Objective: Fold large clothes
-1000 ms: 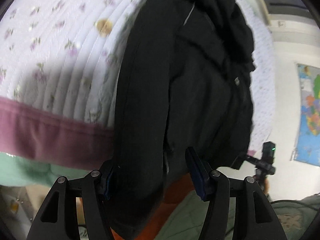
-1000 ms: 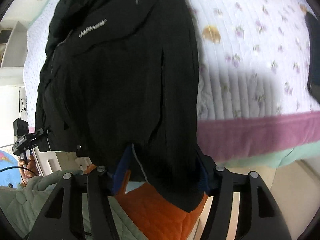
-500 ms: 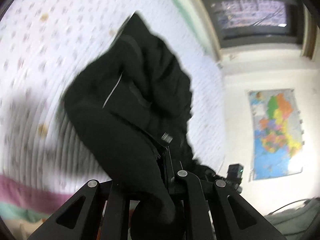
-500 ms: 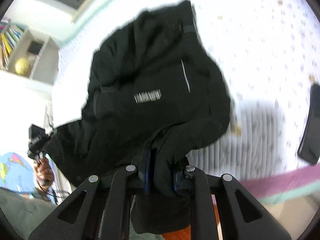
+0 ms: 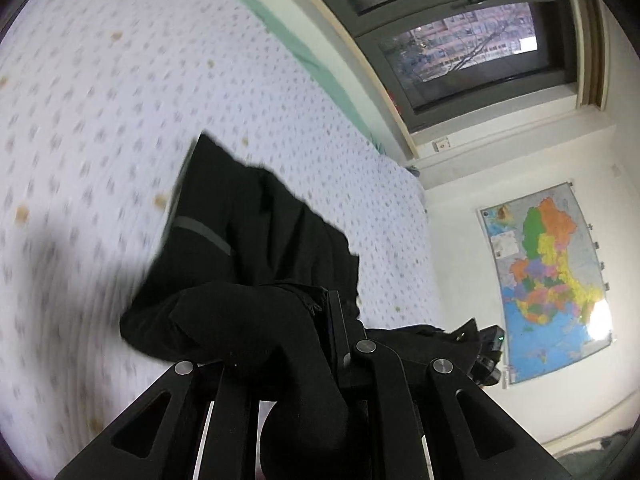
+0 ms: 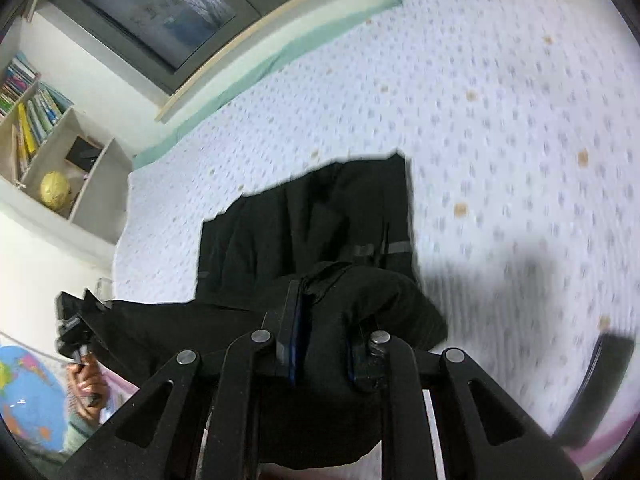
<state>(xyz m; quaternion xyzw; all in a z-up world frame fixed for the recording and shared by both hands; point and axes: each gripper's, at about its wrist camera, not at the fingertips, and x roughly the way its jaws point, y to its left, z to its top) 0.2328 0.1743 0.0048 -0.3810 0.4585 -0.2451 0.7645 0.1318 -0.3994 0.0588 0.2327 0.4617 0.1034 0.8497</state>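
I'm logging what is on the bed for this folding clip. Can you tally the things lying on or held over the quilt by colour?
Black: 2, the jacket gripped by both tongs, and a flat dark object at the quilt's edge, too blurred to identify.
Other colours: 0
Total: 2

left wrist: close behind its fingers, facing down over bed [image 5: 100, 100] toward window wall | right wrist: same, mirrored | shared: jacket [image 5: 256, 240] [image 6: 320, 216], bed [image 6: 500, 100], window
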